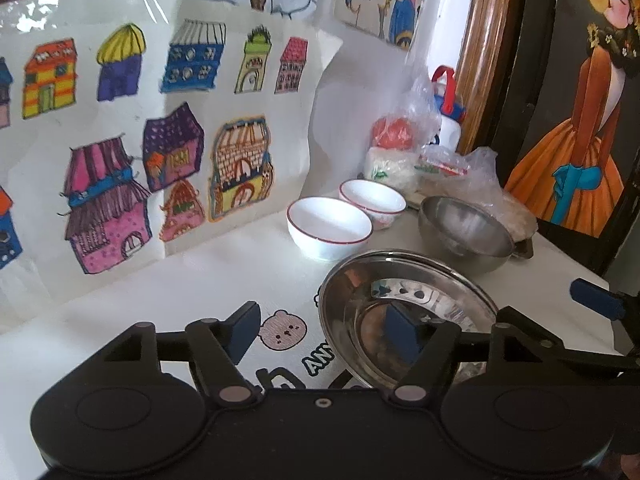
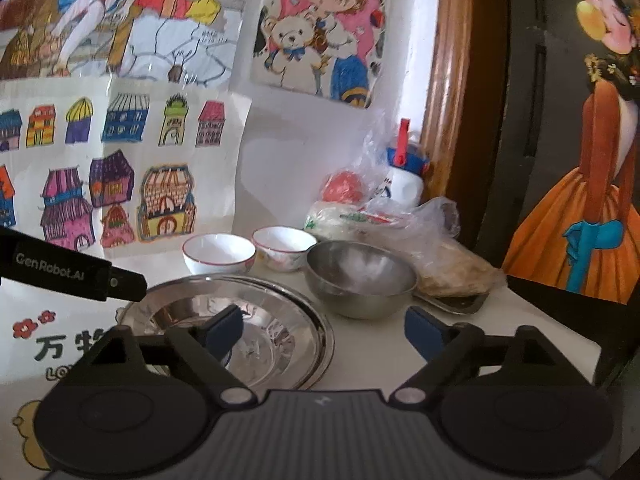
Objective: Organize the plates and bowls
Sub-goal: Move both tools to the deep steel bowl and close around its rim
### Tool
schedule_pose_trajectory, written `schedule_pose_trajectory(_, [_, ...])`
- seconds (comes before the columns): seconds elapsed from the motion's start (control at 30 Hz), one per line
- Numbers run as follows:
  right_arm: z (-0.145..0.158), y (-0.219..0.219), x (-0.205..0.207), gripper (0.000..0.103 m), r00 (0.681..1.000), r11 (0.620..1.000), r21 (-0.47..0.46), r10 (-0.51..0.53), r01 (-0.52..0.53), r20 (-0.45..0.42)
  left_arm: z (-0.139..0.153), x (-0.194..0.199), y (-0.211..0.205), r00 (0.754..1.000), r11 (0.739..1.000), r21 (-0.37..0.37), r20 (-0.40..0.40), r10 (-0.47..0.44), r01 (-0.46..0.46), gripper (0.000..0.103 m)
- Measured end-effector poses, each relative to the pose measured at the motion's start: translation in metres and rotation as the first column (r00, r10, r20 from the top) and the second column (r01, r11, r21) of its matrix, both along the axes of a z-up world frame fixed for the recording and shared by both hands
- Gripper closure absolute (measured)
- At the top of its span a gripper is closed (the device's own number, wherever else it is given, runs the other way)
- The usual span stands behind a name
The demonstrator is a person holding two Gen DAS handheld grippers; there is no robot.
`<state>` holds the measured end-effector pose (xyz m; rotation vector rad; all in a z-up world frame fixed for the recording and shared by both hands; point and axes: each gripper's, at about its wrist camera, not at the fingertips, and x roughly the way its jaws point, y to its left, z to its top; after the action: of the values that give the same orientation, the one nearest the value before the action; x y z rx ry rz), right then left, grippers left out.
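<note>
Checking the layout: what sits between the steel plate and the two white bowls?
Nothing: bare white tabletop separates the steel plate from the two white bowls, seen in the right wrist view.

White bowls (image 1: 328, 227) w/ red rims – steel plate (image 1: 404, 316) silver (shiny) – pads (image 1: 242, 330) blue.

Steel plate (image 2: 228, 320) lies nearest, steel bowl (image 2: 360, 276) right behind, two bowls (image 2: 218, 254) left.

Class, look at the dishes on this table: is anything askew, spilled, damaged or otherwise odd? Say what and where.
Nothing stands out. The shiny steel plate, the round steel bowl and the two red-rimmed white bowls all sit upright, unspilled and undamaged.
</note>
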<state>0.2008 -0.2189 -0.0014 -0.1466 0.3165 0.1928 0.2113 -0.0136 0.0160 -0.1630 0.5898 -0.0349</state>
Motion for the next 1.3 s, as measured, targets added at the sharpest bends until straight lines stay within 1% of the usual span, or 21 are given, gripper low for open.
schedule_pose_trajectory(0.07, [0.005,-0.004,-0.008,0.002,1.0,1.0,0.025,-0.011,0.01,0.017,0.004,-0.005,0.001,1.0,1.0,-0.005,0.011,0.002,-0.002,0.025])
schedule_pose_trajectory(0.1, [0.007,-0.006,-0.011,0.0,1.0,0.999,0.038,-0.016,0.015,0.024,0.007,-0.008,0.002,1.0,1.0,-0.009,0.022,0.003,-0.003,0.02])
schedule_pose_trajectory(0.13, [0.01,-0.01,-0.014,0.0,0.999,0.999,0.05,-0.02,0.019,0.027,0.01,-0.01,0.002,0.999,1.0,-0.012,0.033,0.003,-0.003,0.014])
schedule_pose_trajectory(0.2, [0.016,-0.017,-0.02,0.0,0.999,0.997,0.071,-0.028,0.026,0.03,0.016,-0.015,0.003,0.998,1.0,-0.013,0.059,-0.004,0.005,0.007])
schedule_pose_trajectory(0.3, [0.029,-0.034,-0.032,0.0,0.999,0.994,0.108,-0.039,0.034,0.036,0.027,-0.02,0.003,0.995,1.0,-0.008,0.096,-0.029,0.03,0.001])
schedule_pose_trajectory(0.43, [0.057,-0.066,-0.048,0.0,0.996,0.99,0.13,-0.064,0.056,0.059,0.046,-0.02,0.002,0.987,0.996,-0.008,0.134,-0.089,0.091,0.001])
schedule_pose_trajectory(0.5, [0.077,-0.083,-0.053,0.0,0.995,0.988,0.14,-0.07,0.061,0.064,0.055,-0.017,0.002,0.984,0.994,-0.011,0.141,-0.11,0.112,0.001])
schedule_pose_trajectory(0.6, [0.113,-0.108,-0.055,0.0,0.995,0.986,0.152,-0.075,0.063,0.073,0.071,-0.01,0.002,0.975,0.988,-0.041,0.168,-0.143,0.152,0.001])
schedule_pose_trajectory(0.73, [0.164,-0.128,-0.045,0.0,0.996,0.984,0.171,-0.063,0.051,0.065,0.09,0.005,-0.003,0.965,0.982,-0.06,0.2,-0.167,0.182,0.001])
schedule_pose_trajectory(0.8, [0.188,-0.135,-0.035,0.0,0.997,0.979,0.201,-0.047,0.034,0.062,0.1,0.014,-0.01,0.959,0.979,-0.044,0.215,-0.185,0.199,0.001])
schedule_pose_trajectory(0.9, [0.211,-0.142,-0.02,0.0,0.998,0.966,0.257,-0.037,0.021,0.06,0.11,0.028,-0.018,0.949,0.973,-0.017,0.224,-0.222,0.231,0.001])
schedule_pose_trajectory(1.0, [0.211,-0.143,-0.003,0.0,0.996,0.958,0.288,-0.038,0.015,0.074,0.113,0.046,-0.026,0.948,0.969,-0.005,0.209,-0.239,0.245,0.001])
schedule_pose_trajectory(1.07, [0.197,-0.142,0.016,0.0,0.998,0.949,0.313,-0.048,0.031,0.046,0.109,0.06,-0.03,0.951,0.967,-0.013,0.189,-0.247,0.254,0.001])
schedule_pose_trajectory(1.2, [0.15,-0.137,0.058,0.0,0.998,0.941,0.333,-0.043,0.058,-0.053,0.094,0.09,-0.037,0.961,0.965,-0.044,0.116,-0.251,0.258,0.001])
schedule_pose_trajectory(1.3, [0.112,-0.134,0.08,0.0,0.994,0.937,0.34,-0.047,0.077,-0.097,0.077,0.115,-0.044,0.966,0.964,-0.072,0.052,-0.251,0.255,0.001])
